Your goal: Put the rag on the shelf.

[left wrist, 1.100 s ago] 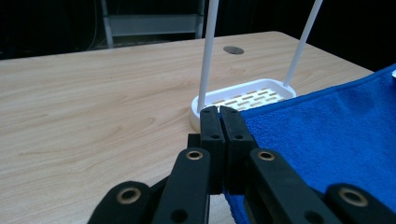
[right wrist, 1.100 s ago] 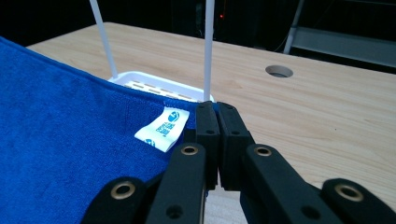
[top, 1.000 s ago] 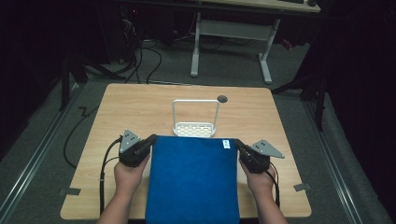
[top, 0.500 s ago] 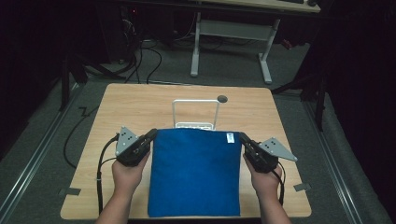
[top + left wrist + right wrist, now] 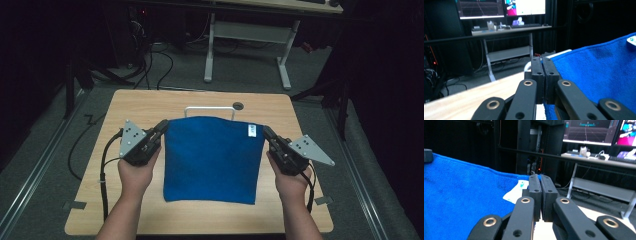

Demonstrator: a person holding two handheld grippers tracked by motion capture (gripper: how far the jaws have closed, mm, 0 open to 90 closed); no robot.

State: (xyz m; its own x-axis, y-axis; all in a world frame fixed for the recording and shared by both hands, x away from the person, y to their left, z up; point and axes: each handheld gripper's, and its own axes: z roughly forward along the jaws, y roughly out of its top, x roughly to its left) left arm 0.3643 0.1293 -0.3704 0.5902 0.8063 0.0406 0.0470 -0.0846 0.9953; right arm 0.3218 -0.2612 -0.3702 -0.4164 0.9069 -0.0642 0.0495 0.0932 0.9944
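Left gripper [image 5: 162, 128], right gripper [image 5: 266, 134] clamped on towel [image 5: 210, 157] corners (jaws together). Uneven pull risks slip, snagging rack [image 5: 210, 110].

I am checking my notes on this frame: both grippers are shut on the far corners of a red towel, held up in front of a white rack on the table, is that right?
Not quite: the towel is blue, not red, as the high view shows. The rest stands: the left gripper and right gripper are each shut on a far corner, with the white rack behind it.

Dim lab: monitors [image 5: 501, 7], desk [image 5: 250, 30], floor cables [image 5: 150, 60].
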